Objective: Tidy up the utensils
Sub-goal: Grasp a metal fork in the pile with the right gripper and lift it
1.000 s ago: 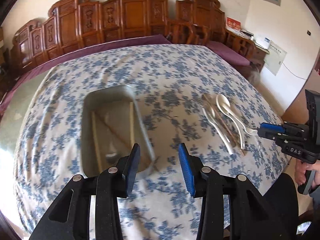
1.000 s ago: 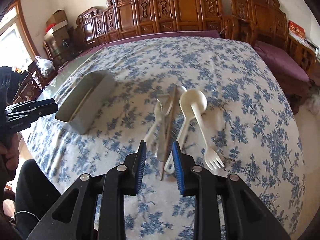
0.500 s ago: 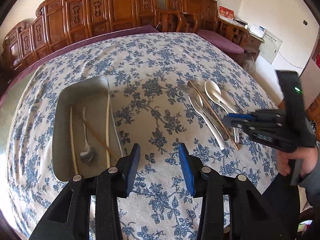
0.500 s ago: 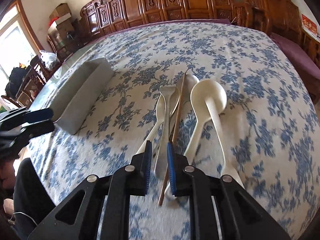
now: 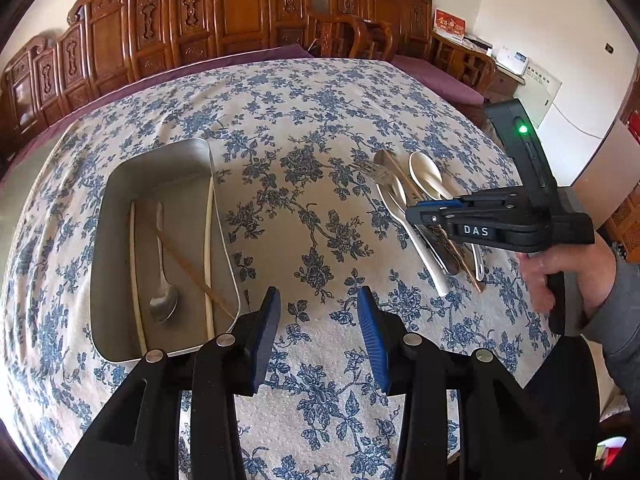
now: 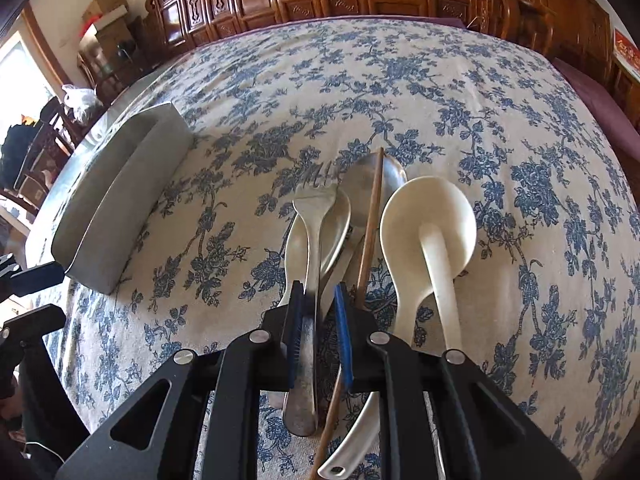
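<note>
The right gripper (image 6: 318,304) has come down over the metal fork (image 6: 310,264), its jaws narrowed but not yet gripping the handle, so the pick seems near, while the left gripper (image 5: 318,334) hangs open and empty beside the tray (image 5: 120,184).

White letters "DAS" stand on the right tool (image 5: 416,212)'s black body.

The left gripper (image 5: 318,336) hangs at six o'clock over the flowered tablecloth (image 5: 320,128), its blue pads apart with nothing between them. At about nine o'clock sits a metal tray (image 5: 120,184) holding a metal spoon (image 5: 163,280), two pale chopsticks (image 5: 208,248) and a brown chopstick (image 5: 188,268). At three o'clock the right gripper (image 5: 416,212), held in a hand (image 5: 560,276), reaches over a cluster of utensils (image 5: 400,196) lying on the cloth.
</note>
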The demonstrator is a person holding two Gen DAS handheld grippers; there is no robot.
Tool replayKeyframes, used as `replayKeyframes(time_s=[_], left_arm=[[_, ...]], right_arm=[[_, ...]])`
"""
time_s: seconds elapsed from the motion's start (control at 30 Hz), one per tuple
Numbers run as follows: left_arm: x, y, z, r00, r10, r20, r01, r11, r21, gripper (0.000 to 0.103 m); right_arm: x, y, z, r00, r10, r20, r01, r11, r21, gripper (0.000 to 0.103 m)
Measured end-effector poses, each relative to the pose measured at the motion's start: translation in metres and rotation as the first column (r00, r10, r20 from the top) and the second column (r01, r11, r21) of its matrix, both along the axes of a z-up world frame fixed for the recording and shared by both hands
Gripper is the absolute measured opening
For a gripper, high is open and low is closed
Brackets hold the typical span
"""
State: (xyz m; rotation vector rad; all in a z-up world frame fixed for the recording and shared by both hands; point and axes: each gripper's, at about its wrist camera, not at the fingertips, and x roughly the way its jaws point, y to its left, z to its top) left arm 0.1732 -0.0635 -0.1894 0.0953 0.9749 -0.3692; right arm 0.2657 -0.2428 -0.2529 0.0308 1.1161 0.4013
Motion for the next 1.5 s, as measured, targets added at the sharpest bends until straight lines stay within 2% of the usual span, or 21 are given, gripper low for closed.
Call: replayKeyframes(time_s=[0.1, 0.33, 0.53, 0.63, 0.77, 0.93, 0.97, 1.27, 1.5], left_arm=[[0.001, 0.004, 0.000, 1.000, 0.006, 0.000, -0.006, 1.000, -0.010, 0.038], [0.003, 0.009, -0.001, 1.000, 0.014, -0.001, -0.014, 1.000, -0.022, 0.038], [0.003, 0.005, -0.004, 1.000, 0.010, -0.006, -0.010, 1.000, -0.023, 0.038], [0.003, 0.003, -0.005, 1.000, 0.005, -0.008, -0.006, 1.000, -0.022, 0.038], [0.003, -0.001, -0.007, 1.000, -0.001, -0.011, 0.001, 1.000, -0.014, 0.038], [0.004, -0.003, -0.010, 1.000, -0.001, -0.018, 0.001, 1.000, -0.006, 0.038], [0.004, -0.004, -0.011, 1.000, 0.000, -0.020, 0.000, 1.000, -0.006, 0.038], [0.015, -0.018, -0.023, 0.999, -0.014, -0.043, 0.015, 1.000, 0.007, 0.038], [0.031, -0.044, -0.036, 0.997, -0.046, -0.067, 0.047, 0.999, 0.015, 0.038]], right_arm=[[-0.002, 0.001, 0.001, 1.000, 0.006, -0.009, -0.007, 0.999, -0.039, 0.018], [-0.007, 0.002, -0.001, 0.998, 0.038, -0.046, -0.040, 0.998, -0.047, 0.019], [-0.005, 0.011, -0.001, 0.998, 0.040, -0.039, -0.043, 0.996, -0.075, 0.020], [-0.005, 0.012, -0.001, 0.999, 0.040, -0.032, -0.043, 0.995, -0.091, 0.015], [-0.004, 0.005, -0.001, 0.999, 0.019, -0.032, -0.021, 0.999, -0.049, 0.009], [-0.007, 0.003, 0.004, 1.000, 0.010, 0.006, -0.010, 1.000, -0.028, 0.008], [-0.007, 0.002, 0.007, 1.000, 0.004, 0.015, -0.003, 1.000, -0.019, 0.003], [-0.016, -0.008, 0.032, 0.997, -0.001, 0.079, -0.002, 0.999, 0.038, 0.003], [-0.024, -0.039, 0.050, 0.991, -0.052, 0.124, 0.042, 0.996, 0.076, 0.003]])
